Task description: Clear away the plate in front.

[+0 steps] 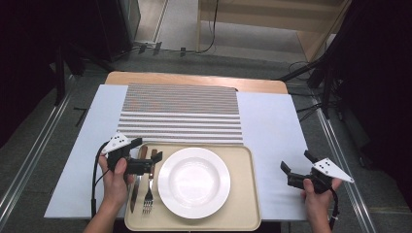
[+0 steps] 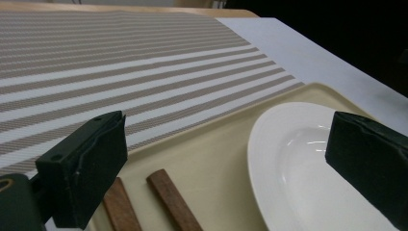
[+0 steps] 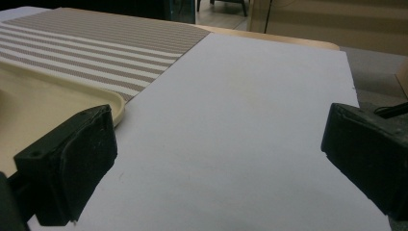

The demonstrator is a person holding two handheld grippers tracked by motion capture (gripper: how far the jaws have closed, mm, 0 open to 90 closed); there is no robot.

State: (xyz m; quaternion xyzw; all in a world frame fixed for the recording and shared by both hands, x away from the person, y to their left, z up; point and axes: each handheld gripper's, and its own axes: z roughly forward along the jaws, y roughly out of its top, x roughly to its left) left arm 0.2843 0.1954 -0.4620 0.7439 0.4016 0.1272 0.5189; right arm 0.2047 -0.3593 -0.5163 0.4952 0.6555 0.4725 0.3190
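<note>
Right now the left gripper (image 1: 145,154) hovers over the left end of the tray (image 1: 243,204), just above the wooden handles of the knife (image 1: 134,187) and the fork (image 1: 148,191), which lie side by side along the tray's left edge, left of the plate (image 1: 194,182). Its jaws are spread wide with nothing between them. From the left gripper view, the two handles (image 2: 171,202) lie low in the gap, nearer the left jaw, and one of them runs partly under that jaw; the plate's rim (image 2: 269,163) reaches toward the right jaw. Whether either jaw touches a handle cannot be told. Beyond the tray lies the striped mat (image 1: 180,114), touching or just meeting the tray's far edge.

Meanwhile the right gripper (image 1: 296,167) sits well apart from the cutlery, over the pale table cover (image 1: 272,136) to the right of the tray. Its jaws are also wide apart and hold nothing; in the right gripper view only bare cover (image 3: 240,144) lies between them, with the tray's corner (image 3: 113,103) just behind the left jaw.
</note>
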